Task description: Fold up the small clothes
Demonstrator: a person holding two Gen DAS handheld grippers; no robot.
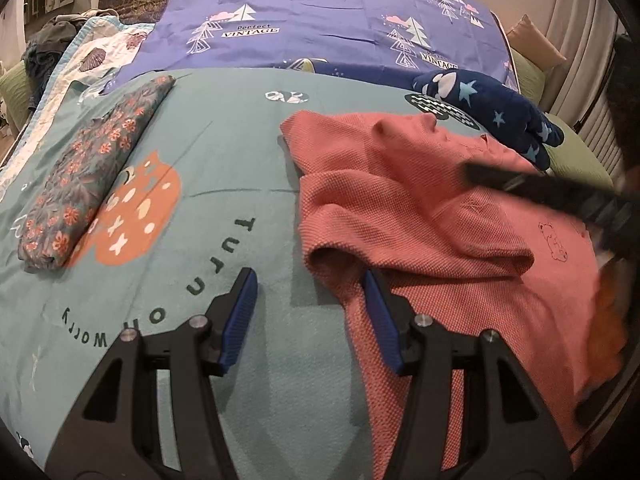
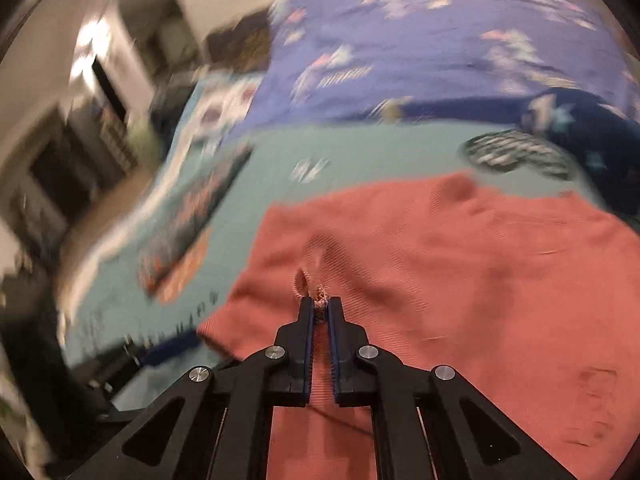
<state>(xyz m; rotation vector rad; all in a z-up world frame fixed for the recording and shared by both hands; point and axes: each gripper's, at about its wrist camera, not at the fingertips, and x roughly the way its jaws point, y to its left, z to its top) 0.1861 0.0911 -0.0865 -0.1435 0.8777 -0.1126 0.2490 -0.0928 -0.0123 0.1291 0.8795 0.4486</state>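
A salmon-pink knit garment lies rumpled on the teal bedsheet, with one sleeve folded over its body. My left gripper hovers open at the garment's left edge. Its right finger is over the pink cloth, and bare sheet shows between the pads. In the right wrist view my right gripper is shut on a small pinch of the pink garment near its left side. From the left wrist view the right gripper shows as a blurred black bar across the garment's right part.
A folded floral garment lies on the sheet's left side. A navy star-patterned piece sits bunched at the back right. A purple tree-print sheet covers the far half of the bed. More bedding is piled at the far left.
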